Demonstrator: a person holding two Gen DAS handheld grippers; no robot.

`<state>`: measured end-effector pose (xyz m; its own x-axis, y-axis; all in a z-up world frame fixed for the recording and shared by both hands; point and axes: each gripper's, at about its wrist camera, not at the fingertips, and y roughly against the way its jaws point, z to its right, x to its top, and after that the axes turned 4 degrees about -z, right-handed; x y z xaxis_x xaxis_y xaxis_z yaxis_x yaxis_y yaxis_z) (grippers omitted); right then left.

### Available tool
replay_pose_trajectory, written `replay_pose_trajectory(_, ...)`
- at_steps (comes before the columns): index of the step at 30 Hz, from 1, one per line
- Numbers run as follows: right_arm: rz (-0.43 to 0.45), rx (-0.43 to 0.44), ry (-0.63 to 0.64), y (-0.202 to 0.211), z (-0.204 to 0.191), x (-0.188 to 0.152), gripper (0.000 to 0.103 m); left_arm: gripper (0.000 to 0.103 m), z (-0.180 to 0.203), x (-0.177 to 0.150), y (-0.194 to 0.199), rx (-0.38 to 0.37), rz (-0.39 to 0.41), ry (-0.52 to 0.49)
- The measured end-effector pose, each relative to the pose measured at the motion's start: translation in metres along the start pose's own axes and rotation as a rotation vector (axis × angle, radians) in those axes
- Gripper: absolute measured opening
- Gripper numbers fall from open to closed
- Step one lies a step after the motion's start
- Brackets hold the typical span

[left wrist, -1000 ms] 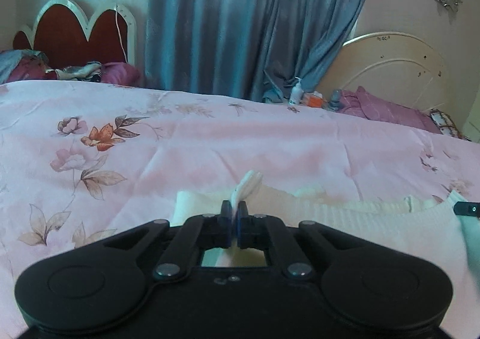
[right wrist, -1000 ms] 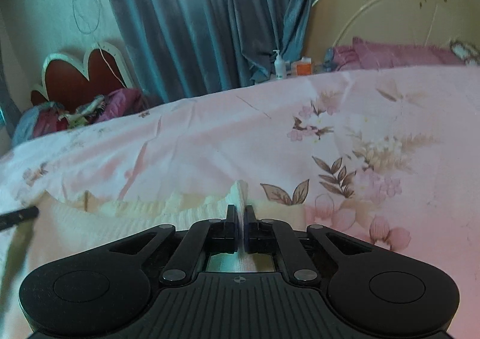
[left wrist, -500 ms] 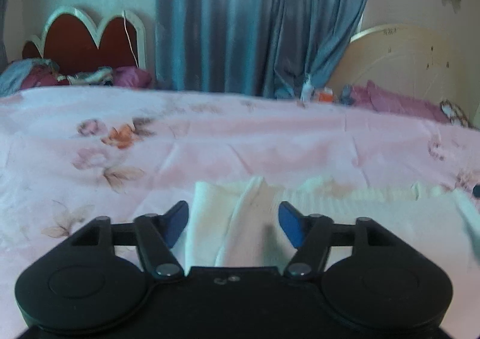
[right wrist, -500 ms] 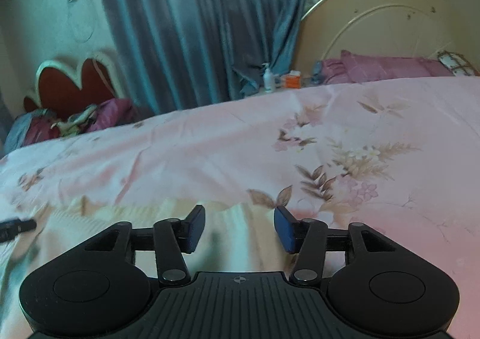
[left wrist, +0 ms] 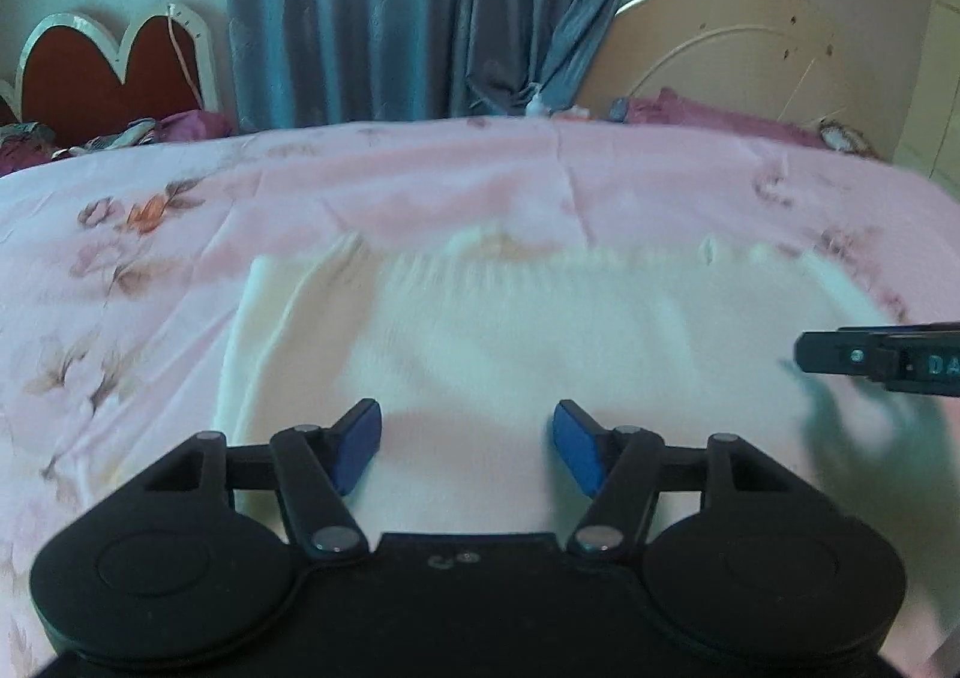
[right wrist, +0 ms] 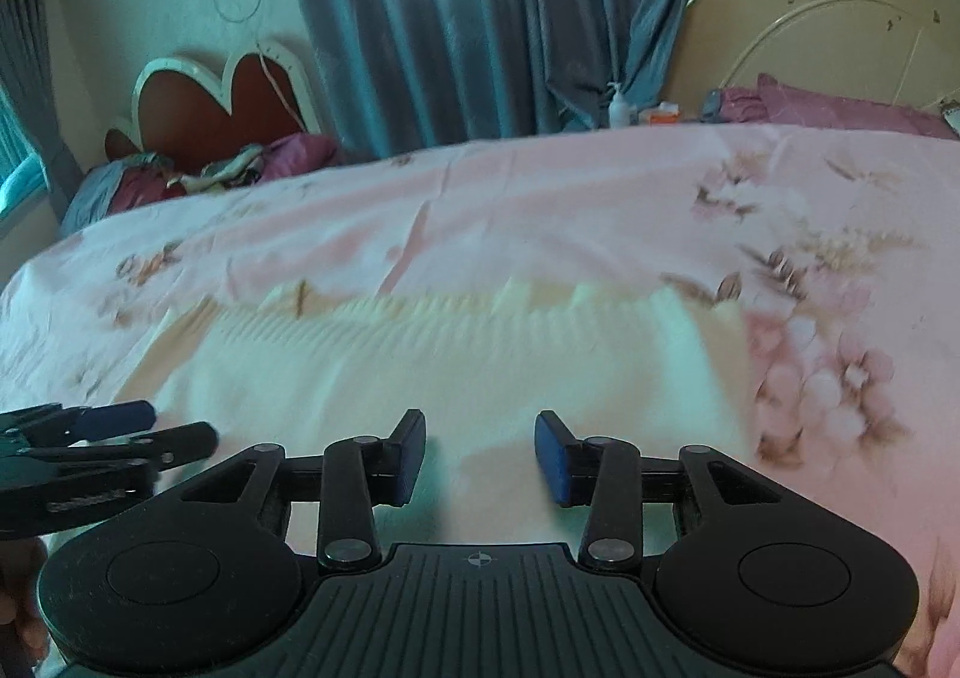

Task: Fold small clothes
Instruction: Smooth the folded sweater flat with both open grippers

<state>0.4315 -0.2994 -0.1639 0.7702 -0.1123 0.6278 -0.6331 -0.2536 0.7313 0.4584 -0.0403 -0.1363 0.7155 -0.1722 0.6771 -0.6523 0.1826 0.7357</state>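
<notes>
A cream knitted garment [left wrist: 540, 330] lies folded flat on the pink floral bedsheet [left wrist: 420, 186]. It also shows in the right wrist view [right wrist: 450, 366]. My left gripper [left wrist: 467, 447] is open and empty, raised above the garment's near left part. My right gripper [right wrist: 480, 456] is open and empty above the garment's near right part. The right gripper's tip shows at the right edge of the left wrist view [left wrist: 840, 354]. The left gripper shows at the left edge of the right wrist view [right wrist: 120, 432].
Blue-grey curtains [left wrist: 420, 6] hang behind the bed. A red heart-shaped headboard [left wrist: 108, 72] with piled clothes stands at the far left, a cream headboard [left wrist: 750, 48] and purple pillow at the far right. Small bottles [right wrist: 618, 105] stand beyond the bed.
Both grippers were shut on the garment's far edge a second ago. They have opened, let go of it, and drawn back and up. The garment now lies flat.
</notes>
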Motion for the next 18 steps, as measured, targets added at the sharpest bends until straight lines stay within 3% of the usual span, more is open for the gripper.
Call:
replay_pose_trajectory(6, -0.003, -0.143, 0.044, 0.007, 0.021, -0.018, 0.041, 0.065, -0.017, -0.005, 0.010, 0.030, -0.016, 0.004)
replay_pose_trajectory(9, 0.003, -0.178, 0.062, 0.013, 0.028, -0.025, 0.041, 0.065, -0.022, -0.007, 0.013, 0.032, -0.024, 0.002)
replay_pose_trajectory(18, 0.031, -0.215, -0.052, 0.035, 0.034, -0.027, 0.041, 0.064, -0.025, -0.005, 0.016, 0.038, -0.055, 0.007)
